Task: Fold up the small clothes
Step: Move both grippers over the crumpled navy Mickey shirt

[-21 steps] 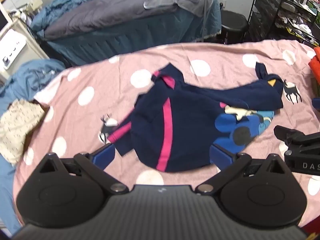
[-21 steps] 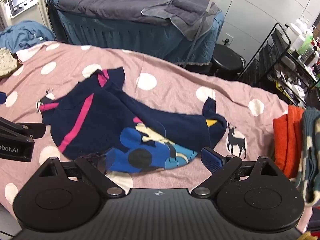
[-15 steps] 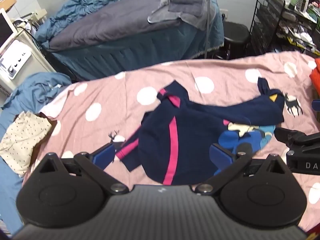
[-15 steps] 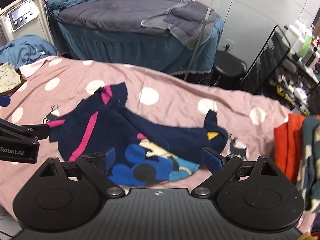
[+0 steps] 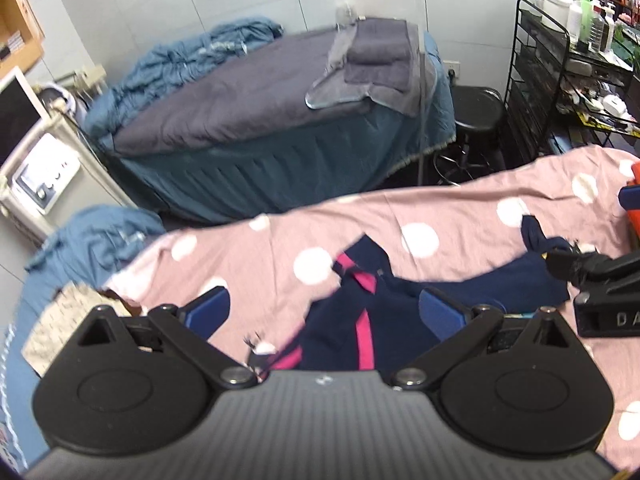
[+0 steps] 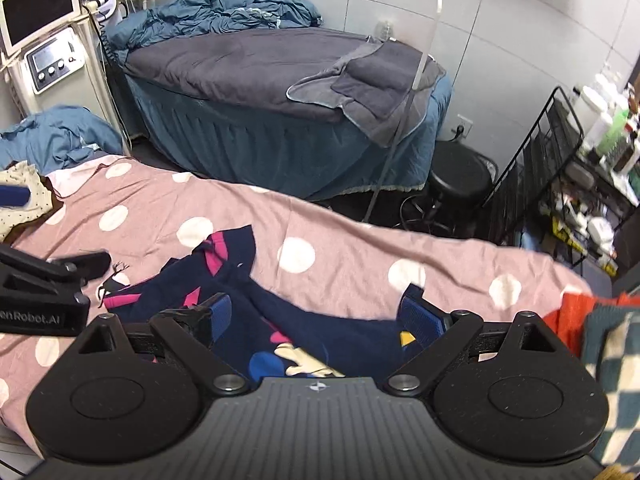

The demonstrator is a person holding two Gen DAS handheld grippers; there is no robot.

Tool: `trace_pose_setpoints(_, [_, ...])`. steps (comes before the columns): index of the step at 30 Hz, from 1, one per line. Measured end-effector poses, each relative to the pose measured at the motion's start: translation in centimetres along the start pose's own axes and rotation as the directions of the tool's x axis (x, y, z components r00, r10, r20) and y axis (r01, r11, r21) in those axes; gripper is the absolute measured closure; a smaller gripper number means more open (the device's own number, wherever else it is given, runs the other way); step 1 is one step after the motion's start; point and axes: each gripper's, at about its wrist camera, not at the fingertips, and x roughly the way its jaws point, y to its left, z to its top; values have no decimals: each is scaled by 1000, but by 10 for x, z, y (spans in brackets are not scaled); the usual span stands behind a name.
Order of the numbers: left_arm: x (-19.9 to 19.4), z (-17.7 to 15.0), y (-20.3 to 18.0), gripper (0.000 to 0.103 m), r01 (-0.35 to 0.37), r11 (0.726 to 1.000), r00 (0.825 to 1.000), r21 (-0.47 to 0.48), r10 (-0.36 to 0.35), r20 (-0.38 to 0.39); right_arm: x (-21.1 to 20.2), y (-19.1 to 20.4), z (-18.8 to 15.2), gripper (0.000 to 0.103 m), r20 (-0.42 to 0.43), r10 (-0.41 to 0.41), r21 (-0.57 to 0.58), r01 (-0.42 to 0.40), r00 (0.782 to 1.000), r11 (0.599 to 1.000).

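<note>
A small navy garment [image 5: 392, 312] with pink stripes and a blue cartoon print [image 6: 280, 360] lies rumpled on the pink polka-dot bedspread [image 5: 360, 224]. My left gripper [image 5: 326, 312] hovers open above its striped left part, nothing between the blue pads. My right gripper [image 6: 316, 316] hovers open over the printed right part [image 6: 340, 332], also empty. Each gripper's body shows at the edge of the other's view. The garment's near edge is hidden behind both gripper bodies.
A cream dotted cloth [image 5: 60, 320] lies at the bedspread's left end, and an orange and a teal checked cloth [image 6: 600, 332] at its right. Beyond stand a treatment bed [image 6: 260, 80], a black stool [image 6: 460, 176], a wire shelf [image 5: 568, 80] and a machine [image 6: 48, 52].
Both grippers have drawn back and tilted up from the garment, so it sits lower and smaller in both views and more of the room shows. Jaws stayed wide.
</note>
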Motion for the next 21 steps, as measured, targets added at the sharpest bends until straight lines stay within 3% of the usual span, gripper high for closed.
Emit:
trace_pose_setpoints(5, [-4,15,0,0,3,1000,1000,-21,-3,0,3,0,10,0,-43,62,0,-62,997,998])
trace_pose_setpoints(9, [-3,8,-2,0,-7,1000,1000,-20,7,-16,8,-1,8,0,-94,91,12,-90,991,996])
trace_pose_setpoints(13, [3,-2,-1,0,-6,999,999,-32,5,-33,7,-1,3,0,-82,99,28,-97,992,995])
trace_pose_setpoints(21, [15,-3,12,0,1,998,1000,-66,-2,-16,13,5,-1,0,-47,40,-19,-41,998,999])
